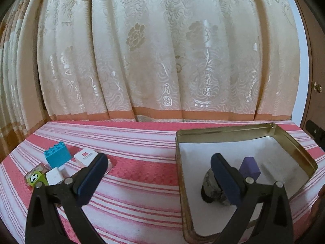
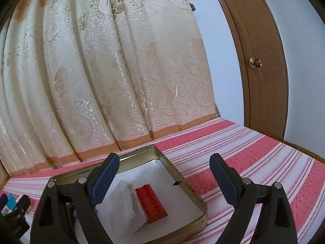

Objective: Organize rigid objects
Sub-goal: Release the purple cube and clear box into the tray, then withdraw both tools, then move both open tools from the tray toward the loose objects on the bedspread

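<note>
Both tools spread wide here: the left gripper (image 1: 159,167) has its navy ridged pads far apart with nothing between them, one pad over the striped cloth, the other over the tin, and the right gripper (image 2: 164,169) gapes just as wide and just as empty above the tin's near corner. Biggest thing on the pink-and-white woven cloth (image 1: 130,142) is one gold metal tin (image 1: 294,142), rectangular with rounded corners, thin shiny walls, white liner on its floor. Inside it, the right wrist view shows one translucent white plastic case (image 2: 124,205) leaning on one red studded brick (image 2: 151,203), the two touching; the left wrist view shows one dark, mottled, rounded stone-like lump (image 1: 211,191) and one small purple block (image 1: 249,165) beside it. Left of the tin, well apart, a cluster: one blue studded brick (image 1: 56,155), one white box with a red mark (image 1: 85,157), one white cube (image 1: 54,175), one green football-print cube (image 1: 36,178).
</note>
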{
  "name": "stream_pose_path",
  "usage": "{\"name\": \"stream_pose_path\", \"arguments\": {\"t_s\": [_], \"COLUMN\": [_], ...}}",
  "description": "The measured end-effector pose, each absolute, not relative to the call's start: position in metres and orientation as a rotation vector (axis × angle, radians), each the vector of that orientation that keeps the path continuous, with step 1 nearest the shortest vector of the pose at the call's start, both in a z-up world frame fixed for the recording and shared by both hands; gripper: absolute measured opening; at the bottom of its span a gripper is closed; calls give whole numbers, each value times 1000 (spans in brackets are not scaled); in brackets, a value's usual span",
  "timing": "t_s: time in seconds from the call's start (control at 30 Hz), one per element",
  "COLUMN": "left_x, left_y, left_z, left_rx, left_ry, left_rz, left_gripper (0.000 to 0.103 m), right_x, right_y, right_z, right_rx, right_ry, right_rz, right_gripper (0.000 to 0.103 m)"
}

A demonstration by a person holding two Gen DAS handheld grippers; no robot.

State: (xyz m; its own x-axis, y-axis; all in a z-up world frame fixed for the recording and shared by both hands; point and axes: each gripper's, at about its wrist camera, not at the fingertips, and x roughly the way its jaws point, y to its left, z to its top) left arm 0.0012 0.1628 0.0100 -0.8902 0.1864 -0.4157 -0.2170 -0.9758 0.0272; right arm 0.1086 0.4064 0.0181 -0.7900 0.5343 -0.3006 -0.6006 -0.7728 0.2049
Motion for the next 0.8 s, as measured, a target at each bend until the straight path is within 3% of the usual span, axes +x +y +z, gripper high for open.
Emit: {"name": "stream_pose_path", "arguments": {"t_s": [0.6, 0.8], "left_x": [7, 5], "left_y": [124, 106], "left_z": [10, 9], "left_rx": [-642, -657], "left_ry": [96, 84], "left_rz": [2865, 2881], "left_gripper": [103, 103], "right_x": [122, 114], "right_y": [344, 320], "right_z": [18, 15], "right_rx": [-278, -326], "right_ry": [373, 449], "right_rz": [2488, 2532], "right_gripper": [92, 92]}}
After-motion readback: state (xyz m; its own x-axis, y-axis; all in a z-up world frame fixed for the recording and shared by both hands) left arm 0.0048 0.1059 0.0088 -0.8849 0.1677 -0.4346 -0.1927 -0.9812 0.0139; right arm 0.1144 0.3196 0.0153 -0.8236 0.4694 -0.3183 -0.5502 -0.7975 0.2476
